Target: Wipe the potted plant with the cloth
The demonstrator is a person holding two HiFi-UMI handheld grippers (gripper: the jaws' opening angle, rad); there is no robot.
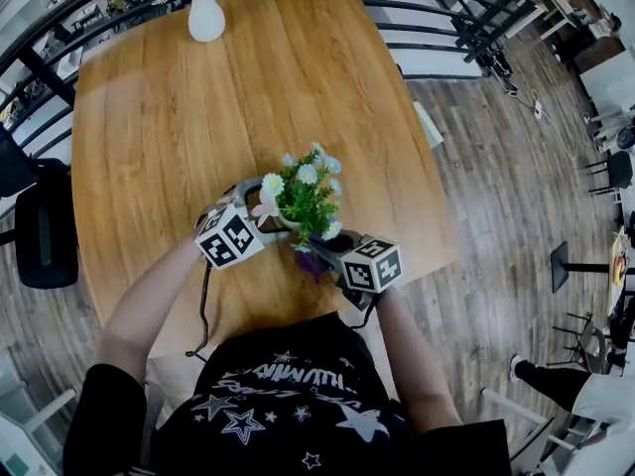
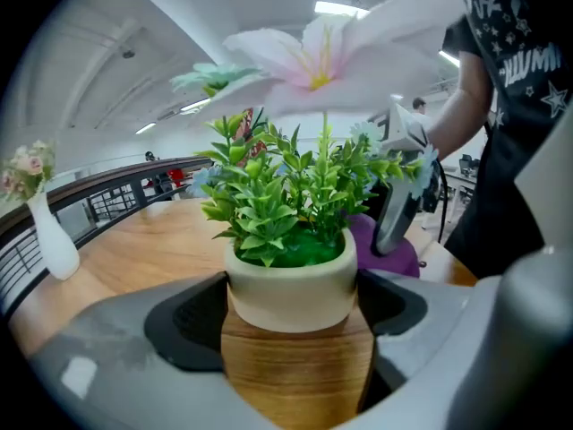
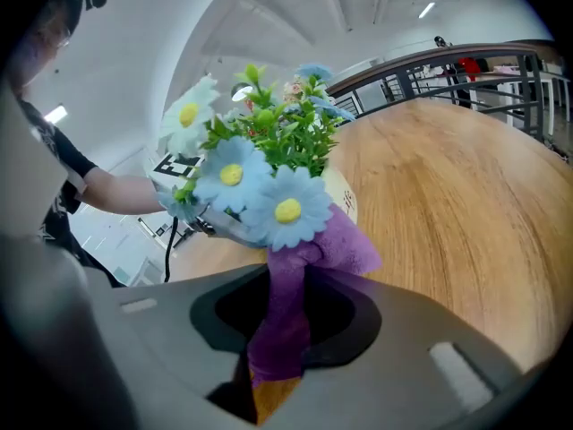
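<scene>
A white vase point(image 1: 206, 16) stands far across the table point(image 1: 179, 117). Blossoms point(image 3: 286, 209) crowd your right gripper point(image 3: 285, 325), which pinches the purple cloth point(image 3: 291, 276). Your left gripper point(image 2: 291, 307) clasps the potted plant point(image 2: 288, 285).

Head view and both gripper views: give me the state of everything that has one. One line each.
left hand-held gripper: shut on the potted plant, one jaw on each side of the pot
right hand-held gripper: shut on the purple cloth
potted plant: upright, gripped at the pot
purple cloth: bunched, free end against the pot below the blue flowers
white vase: upright at the table's far edge, flowers in it
</scene>
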